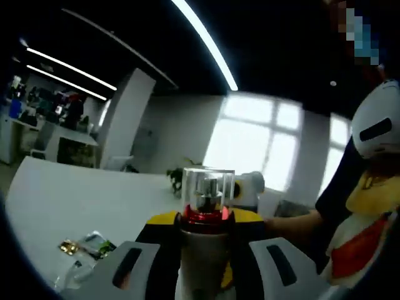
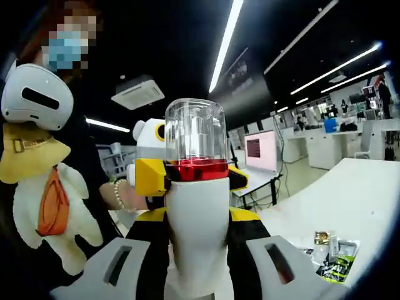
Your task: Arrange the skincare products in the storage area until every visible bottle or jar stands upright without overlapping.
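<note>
A white bottle (image 1: pixel 203 256) with a red collar and a clear cap (image 1: pixel 208 184) stands upright between the jaws of my left gripper (image 1: pixel 205 265), which looks shut on its body. The same bottle (image 2: pixel 197 209) fills the middle of the right gripper view, where my right gripper (image 2: pixel 197 253) is closed around its lower body. The two grippers face each other across it. The left gripper's yellow fingertips (image 2: pixel 150 176) sit at the red collar (image 2: pixel 195 169), and the right gripper's yellow fingertips (image 1: pixel 164 219) show behind the bottle.
A white table (image 1: pixel 62 200) lies below, with small sachets (image 1: pixel 87 247) loose on it, the same sachets (image 2: pixel 331 256) showing in the right gripper view. A person stands close with a plush toy (image 2: pixel 44 187) and a bracelet-wearing hand (image 2: pixel 122 194). Office desks and a monitor (image 2: pixel 259 150) stand beyond.
</note>
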Motion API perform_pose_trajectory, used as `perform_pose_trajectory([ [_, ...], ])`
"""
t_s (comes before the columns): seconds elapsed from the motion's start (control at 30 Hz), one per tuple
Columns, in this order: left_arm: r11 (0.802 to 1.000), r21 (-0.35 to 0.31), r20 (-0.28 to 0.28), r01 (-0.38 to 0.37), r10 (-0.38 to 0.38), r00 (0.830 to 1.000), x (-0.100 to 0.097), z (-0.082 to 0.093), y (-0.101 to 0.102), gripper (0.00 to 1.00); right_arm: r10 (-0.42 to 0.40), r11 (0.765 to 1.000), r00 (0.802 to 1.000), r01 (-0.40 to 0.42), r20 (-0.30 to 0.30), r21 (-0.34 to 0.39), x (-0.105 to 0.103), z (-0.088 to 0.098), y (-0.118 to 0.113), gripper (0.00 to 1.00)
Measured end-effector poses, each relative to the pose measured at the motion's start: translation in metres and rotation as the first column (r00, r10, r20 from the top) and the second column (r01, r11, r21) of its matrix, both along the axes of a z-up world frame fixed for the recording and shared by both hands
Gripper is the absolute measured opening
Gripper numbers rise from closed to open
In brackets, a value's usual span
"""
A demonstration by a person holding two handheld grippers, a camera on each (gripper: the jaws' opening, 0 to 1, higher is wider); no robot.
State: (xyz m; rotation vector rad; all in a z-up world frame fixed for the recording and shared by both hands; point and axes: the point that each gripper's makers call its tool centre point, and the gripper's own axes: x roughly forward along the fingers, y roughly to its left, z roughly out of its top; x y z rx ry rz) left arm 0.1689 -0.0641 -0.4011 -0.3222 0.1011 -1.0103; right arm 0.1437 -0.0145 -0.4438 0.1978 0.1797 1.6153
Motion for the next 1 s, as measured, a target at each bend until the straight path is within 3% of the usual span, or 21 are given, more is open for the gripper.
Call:
perform_pose_trajectory([
  [0.13,0.999,-0.030,0.006,0.043,-0.043,0.999,-0.006,0.006,-0.005,0.25,0.042,0.998,0.999,-0.041,-0.026,0.038,-0.007,0.006,0.001,0.35],
  [0.23,0.997,-0.028,0.019,0.067,-0.066,0.998,-0.009,0.009,-0.007,0.25,0.046,0.998,0.999,-0.046,-0.010,0.047,-0.010,0.009,0.000,0.34],
  [0.47,0.995,-0.023,0.016,0.096,-0.095,0.995,-0.011,0.009,-0.009,0.26,0.046,0.999,0.999,-0.046,-0.003,0.029,-0.014,0.009,0.002,0.33],
  [0.8,0.995,0.055,0.045,0.084,-0.087,0.995,-0.007,0.006,-0.012,0.26,-0.036,0.999,0.999,0.035,0.041,0.017,-0.005,0.005,-0.001,0.33],
  [1.0,0.991,0.133,0.094,0.009,-0.022,0.995,0.000,0.005,-0.012,0.27,-0.145,0.989,0.987,0.145,0.074,0.002,0.010,0.002,-0.008,0.33],
])
